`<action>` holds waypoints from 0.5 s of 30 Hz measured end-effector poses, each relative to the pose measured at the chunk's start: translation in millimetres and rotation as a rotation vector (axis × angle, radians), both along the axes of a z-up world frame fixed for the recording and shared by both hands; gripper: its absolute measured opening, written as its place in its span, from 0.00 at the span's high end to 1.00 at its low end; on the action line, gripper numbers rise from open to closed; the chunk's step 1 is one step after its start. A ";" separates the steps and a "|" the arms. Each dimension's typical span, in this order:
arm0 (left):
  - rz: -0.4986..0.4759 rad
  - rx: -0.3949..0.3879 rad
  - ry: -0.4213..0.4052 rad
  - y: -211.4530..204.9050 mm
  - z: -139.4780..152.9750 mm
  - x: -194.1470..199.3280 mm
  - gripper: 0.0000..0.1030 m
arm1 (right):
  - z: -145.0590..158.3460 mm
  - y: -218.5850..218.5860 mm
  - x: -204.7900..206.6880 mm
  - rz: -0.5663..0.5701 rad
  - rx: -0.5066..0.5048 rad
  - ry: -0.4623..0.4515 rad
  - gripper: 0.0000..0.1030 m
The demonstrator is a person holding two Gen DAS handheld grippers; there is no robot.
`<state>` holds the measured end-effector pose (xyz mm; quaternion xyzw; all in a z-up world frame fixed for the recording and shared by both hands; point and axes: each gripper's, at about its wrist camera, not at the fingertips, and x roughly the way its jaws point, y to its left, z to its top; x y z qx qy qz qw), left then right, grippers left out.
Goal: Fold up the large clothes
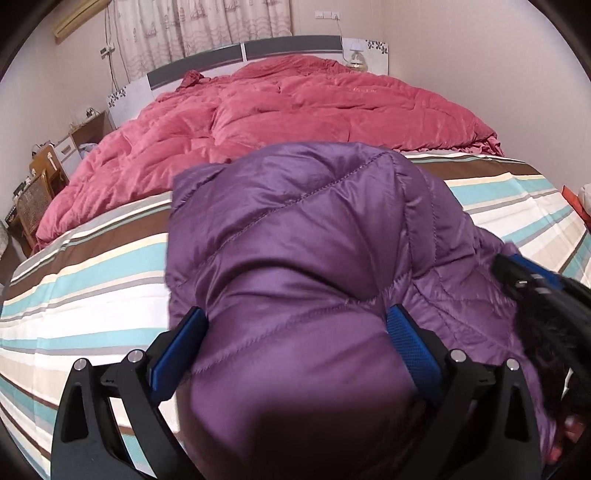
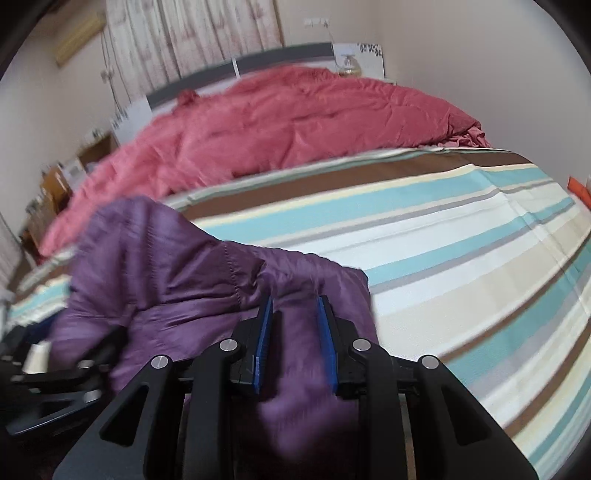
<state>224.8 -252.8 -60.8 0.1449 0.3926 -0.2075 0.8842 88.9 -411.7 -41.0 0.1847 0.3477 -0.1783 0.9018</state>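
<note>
Left gripper point(image 1: 295, 339) grips purple jacket point(image 1: 295, 229); right gripper point(image 2: 295, 325) likewise.

We see a striped bedsheet point(image 1: 92, 280) in brown, teal, white and beige covering the bed's near half. A rumpled pink quilt point(image 1: 295, 110) fills its far half up to the grey headboard point(image 1: 288, 46). Patterned curtains point(image 1: 199, 26) hang behind, and a wooden chair point(image 1: 37, 199) stands off the bed's left edge.

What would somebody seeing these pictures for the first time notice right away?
The shiny purple puffer jacket fills the foreground on the striped bed sheet, bulging between the left gripper pads, with the right gripper clamped on a narrower fold. Behind it, a rumpled pink quilt covers the head of the bed.
</note>
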 end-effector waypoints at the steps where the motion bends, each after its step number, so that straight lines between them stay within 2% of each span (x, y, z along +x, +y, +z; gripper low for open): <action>1: -0.003 -0.008 -0.008 4.1 2.8 -6.3 0.05 | 7.4 7.0 -11.9 0.011 0.006 -0.020 0.77; 4: -0.013 -0.039 -0.041 18.6 10.0 -31.1 0.05 | 18.3 27.7 -38.6 0.043 0.026 -0.064 0.77; 7: -0.025 -0.062 -0.060 28.6 11.4 -53.4 0.05 | 6.9 42.4 -48.2 0.059 -0.002 -0.020 0.77; 9: -0.047 -0.060 -0.051 30.1 5.2 -61.0 0.05 | -13.9 43.0 -47.0 0.058 -0.010 0.015 0.77; 11: -0.059 -0.034 -0.081 26.4 -4.2 -65.4 0.05 | -27.8 41.7 -46.5 0.064 -0.014 0.000 0.77; 15: -0.069 -0.012 -0.080 25.2 -6.3 -65.6 0.05 | -26.7 45.0 -44.0 0.063 -0.032 0.022 0.77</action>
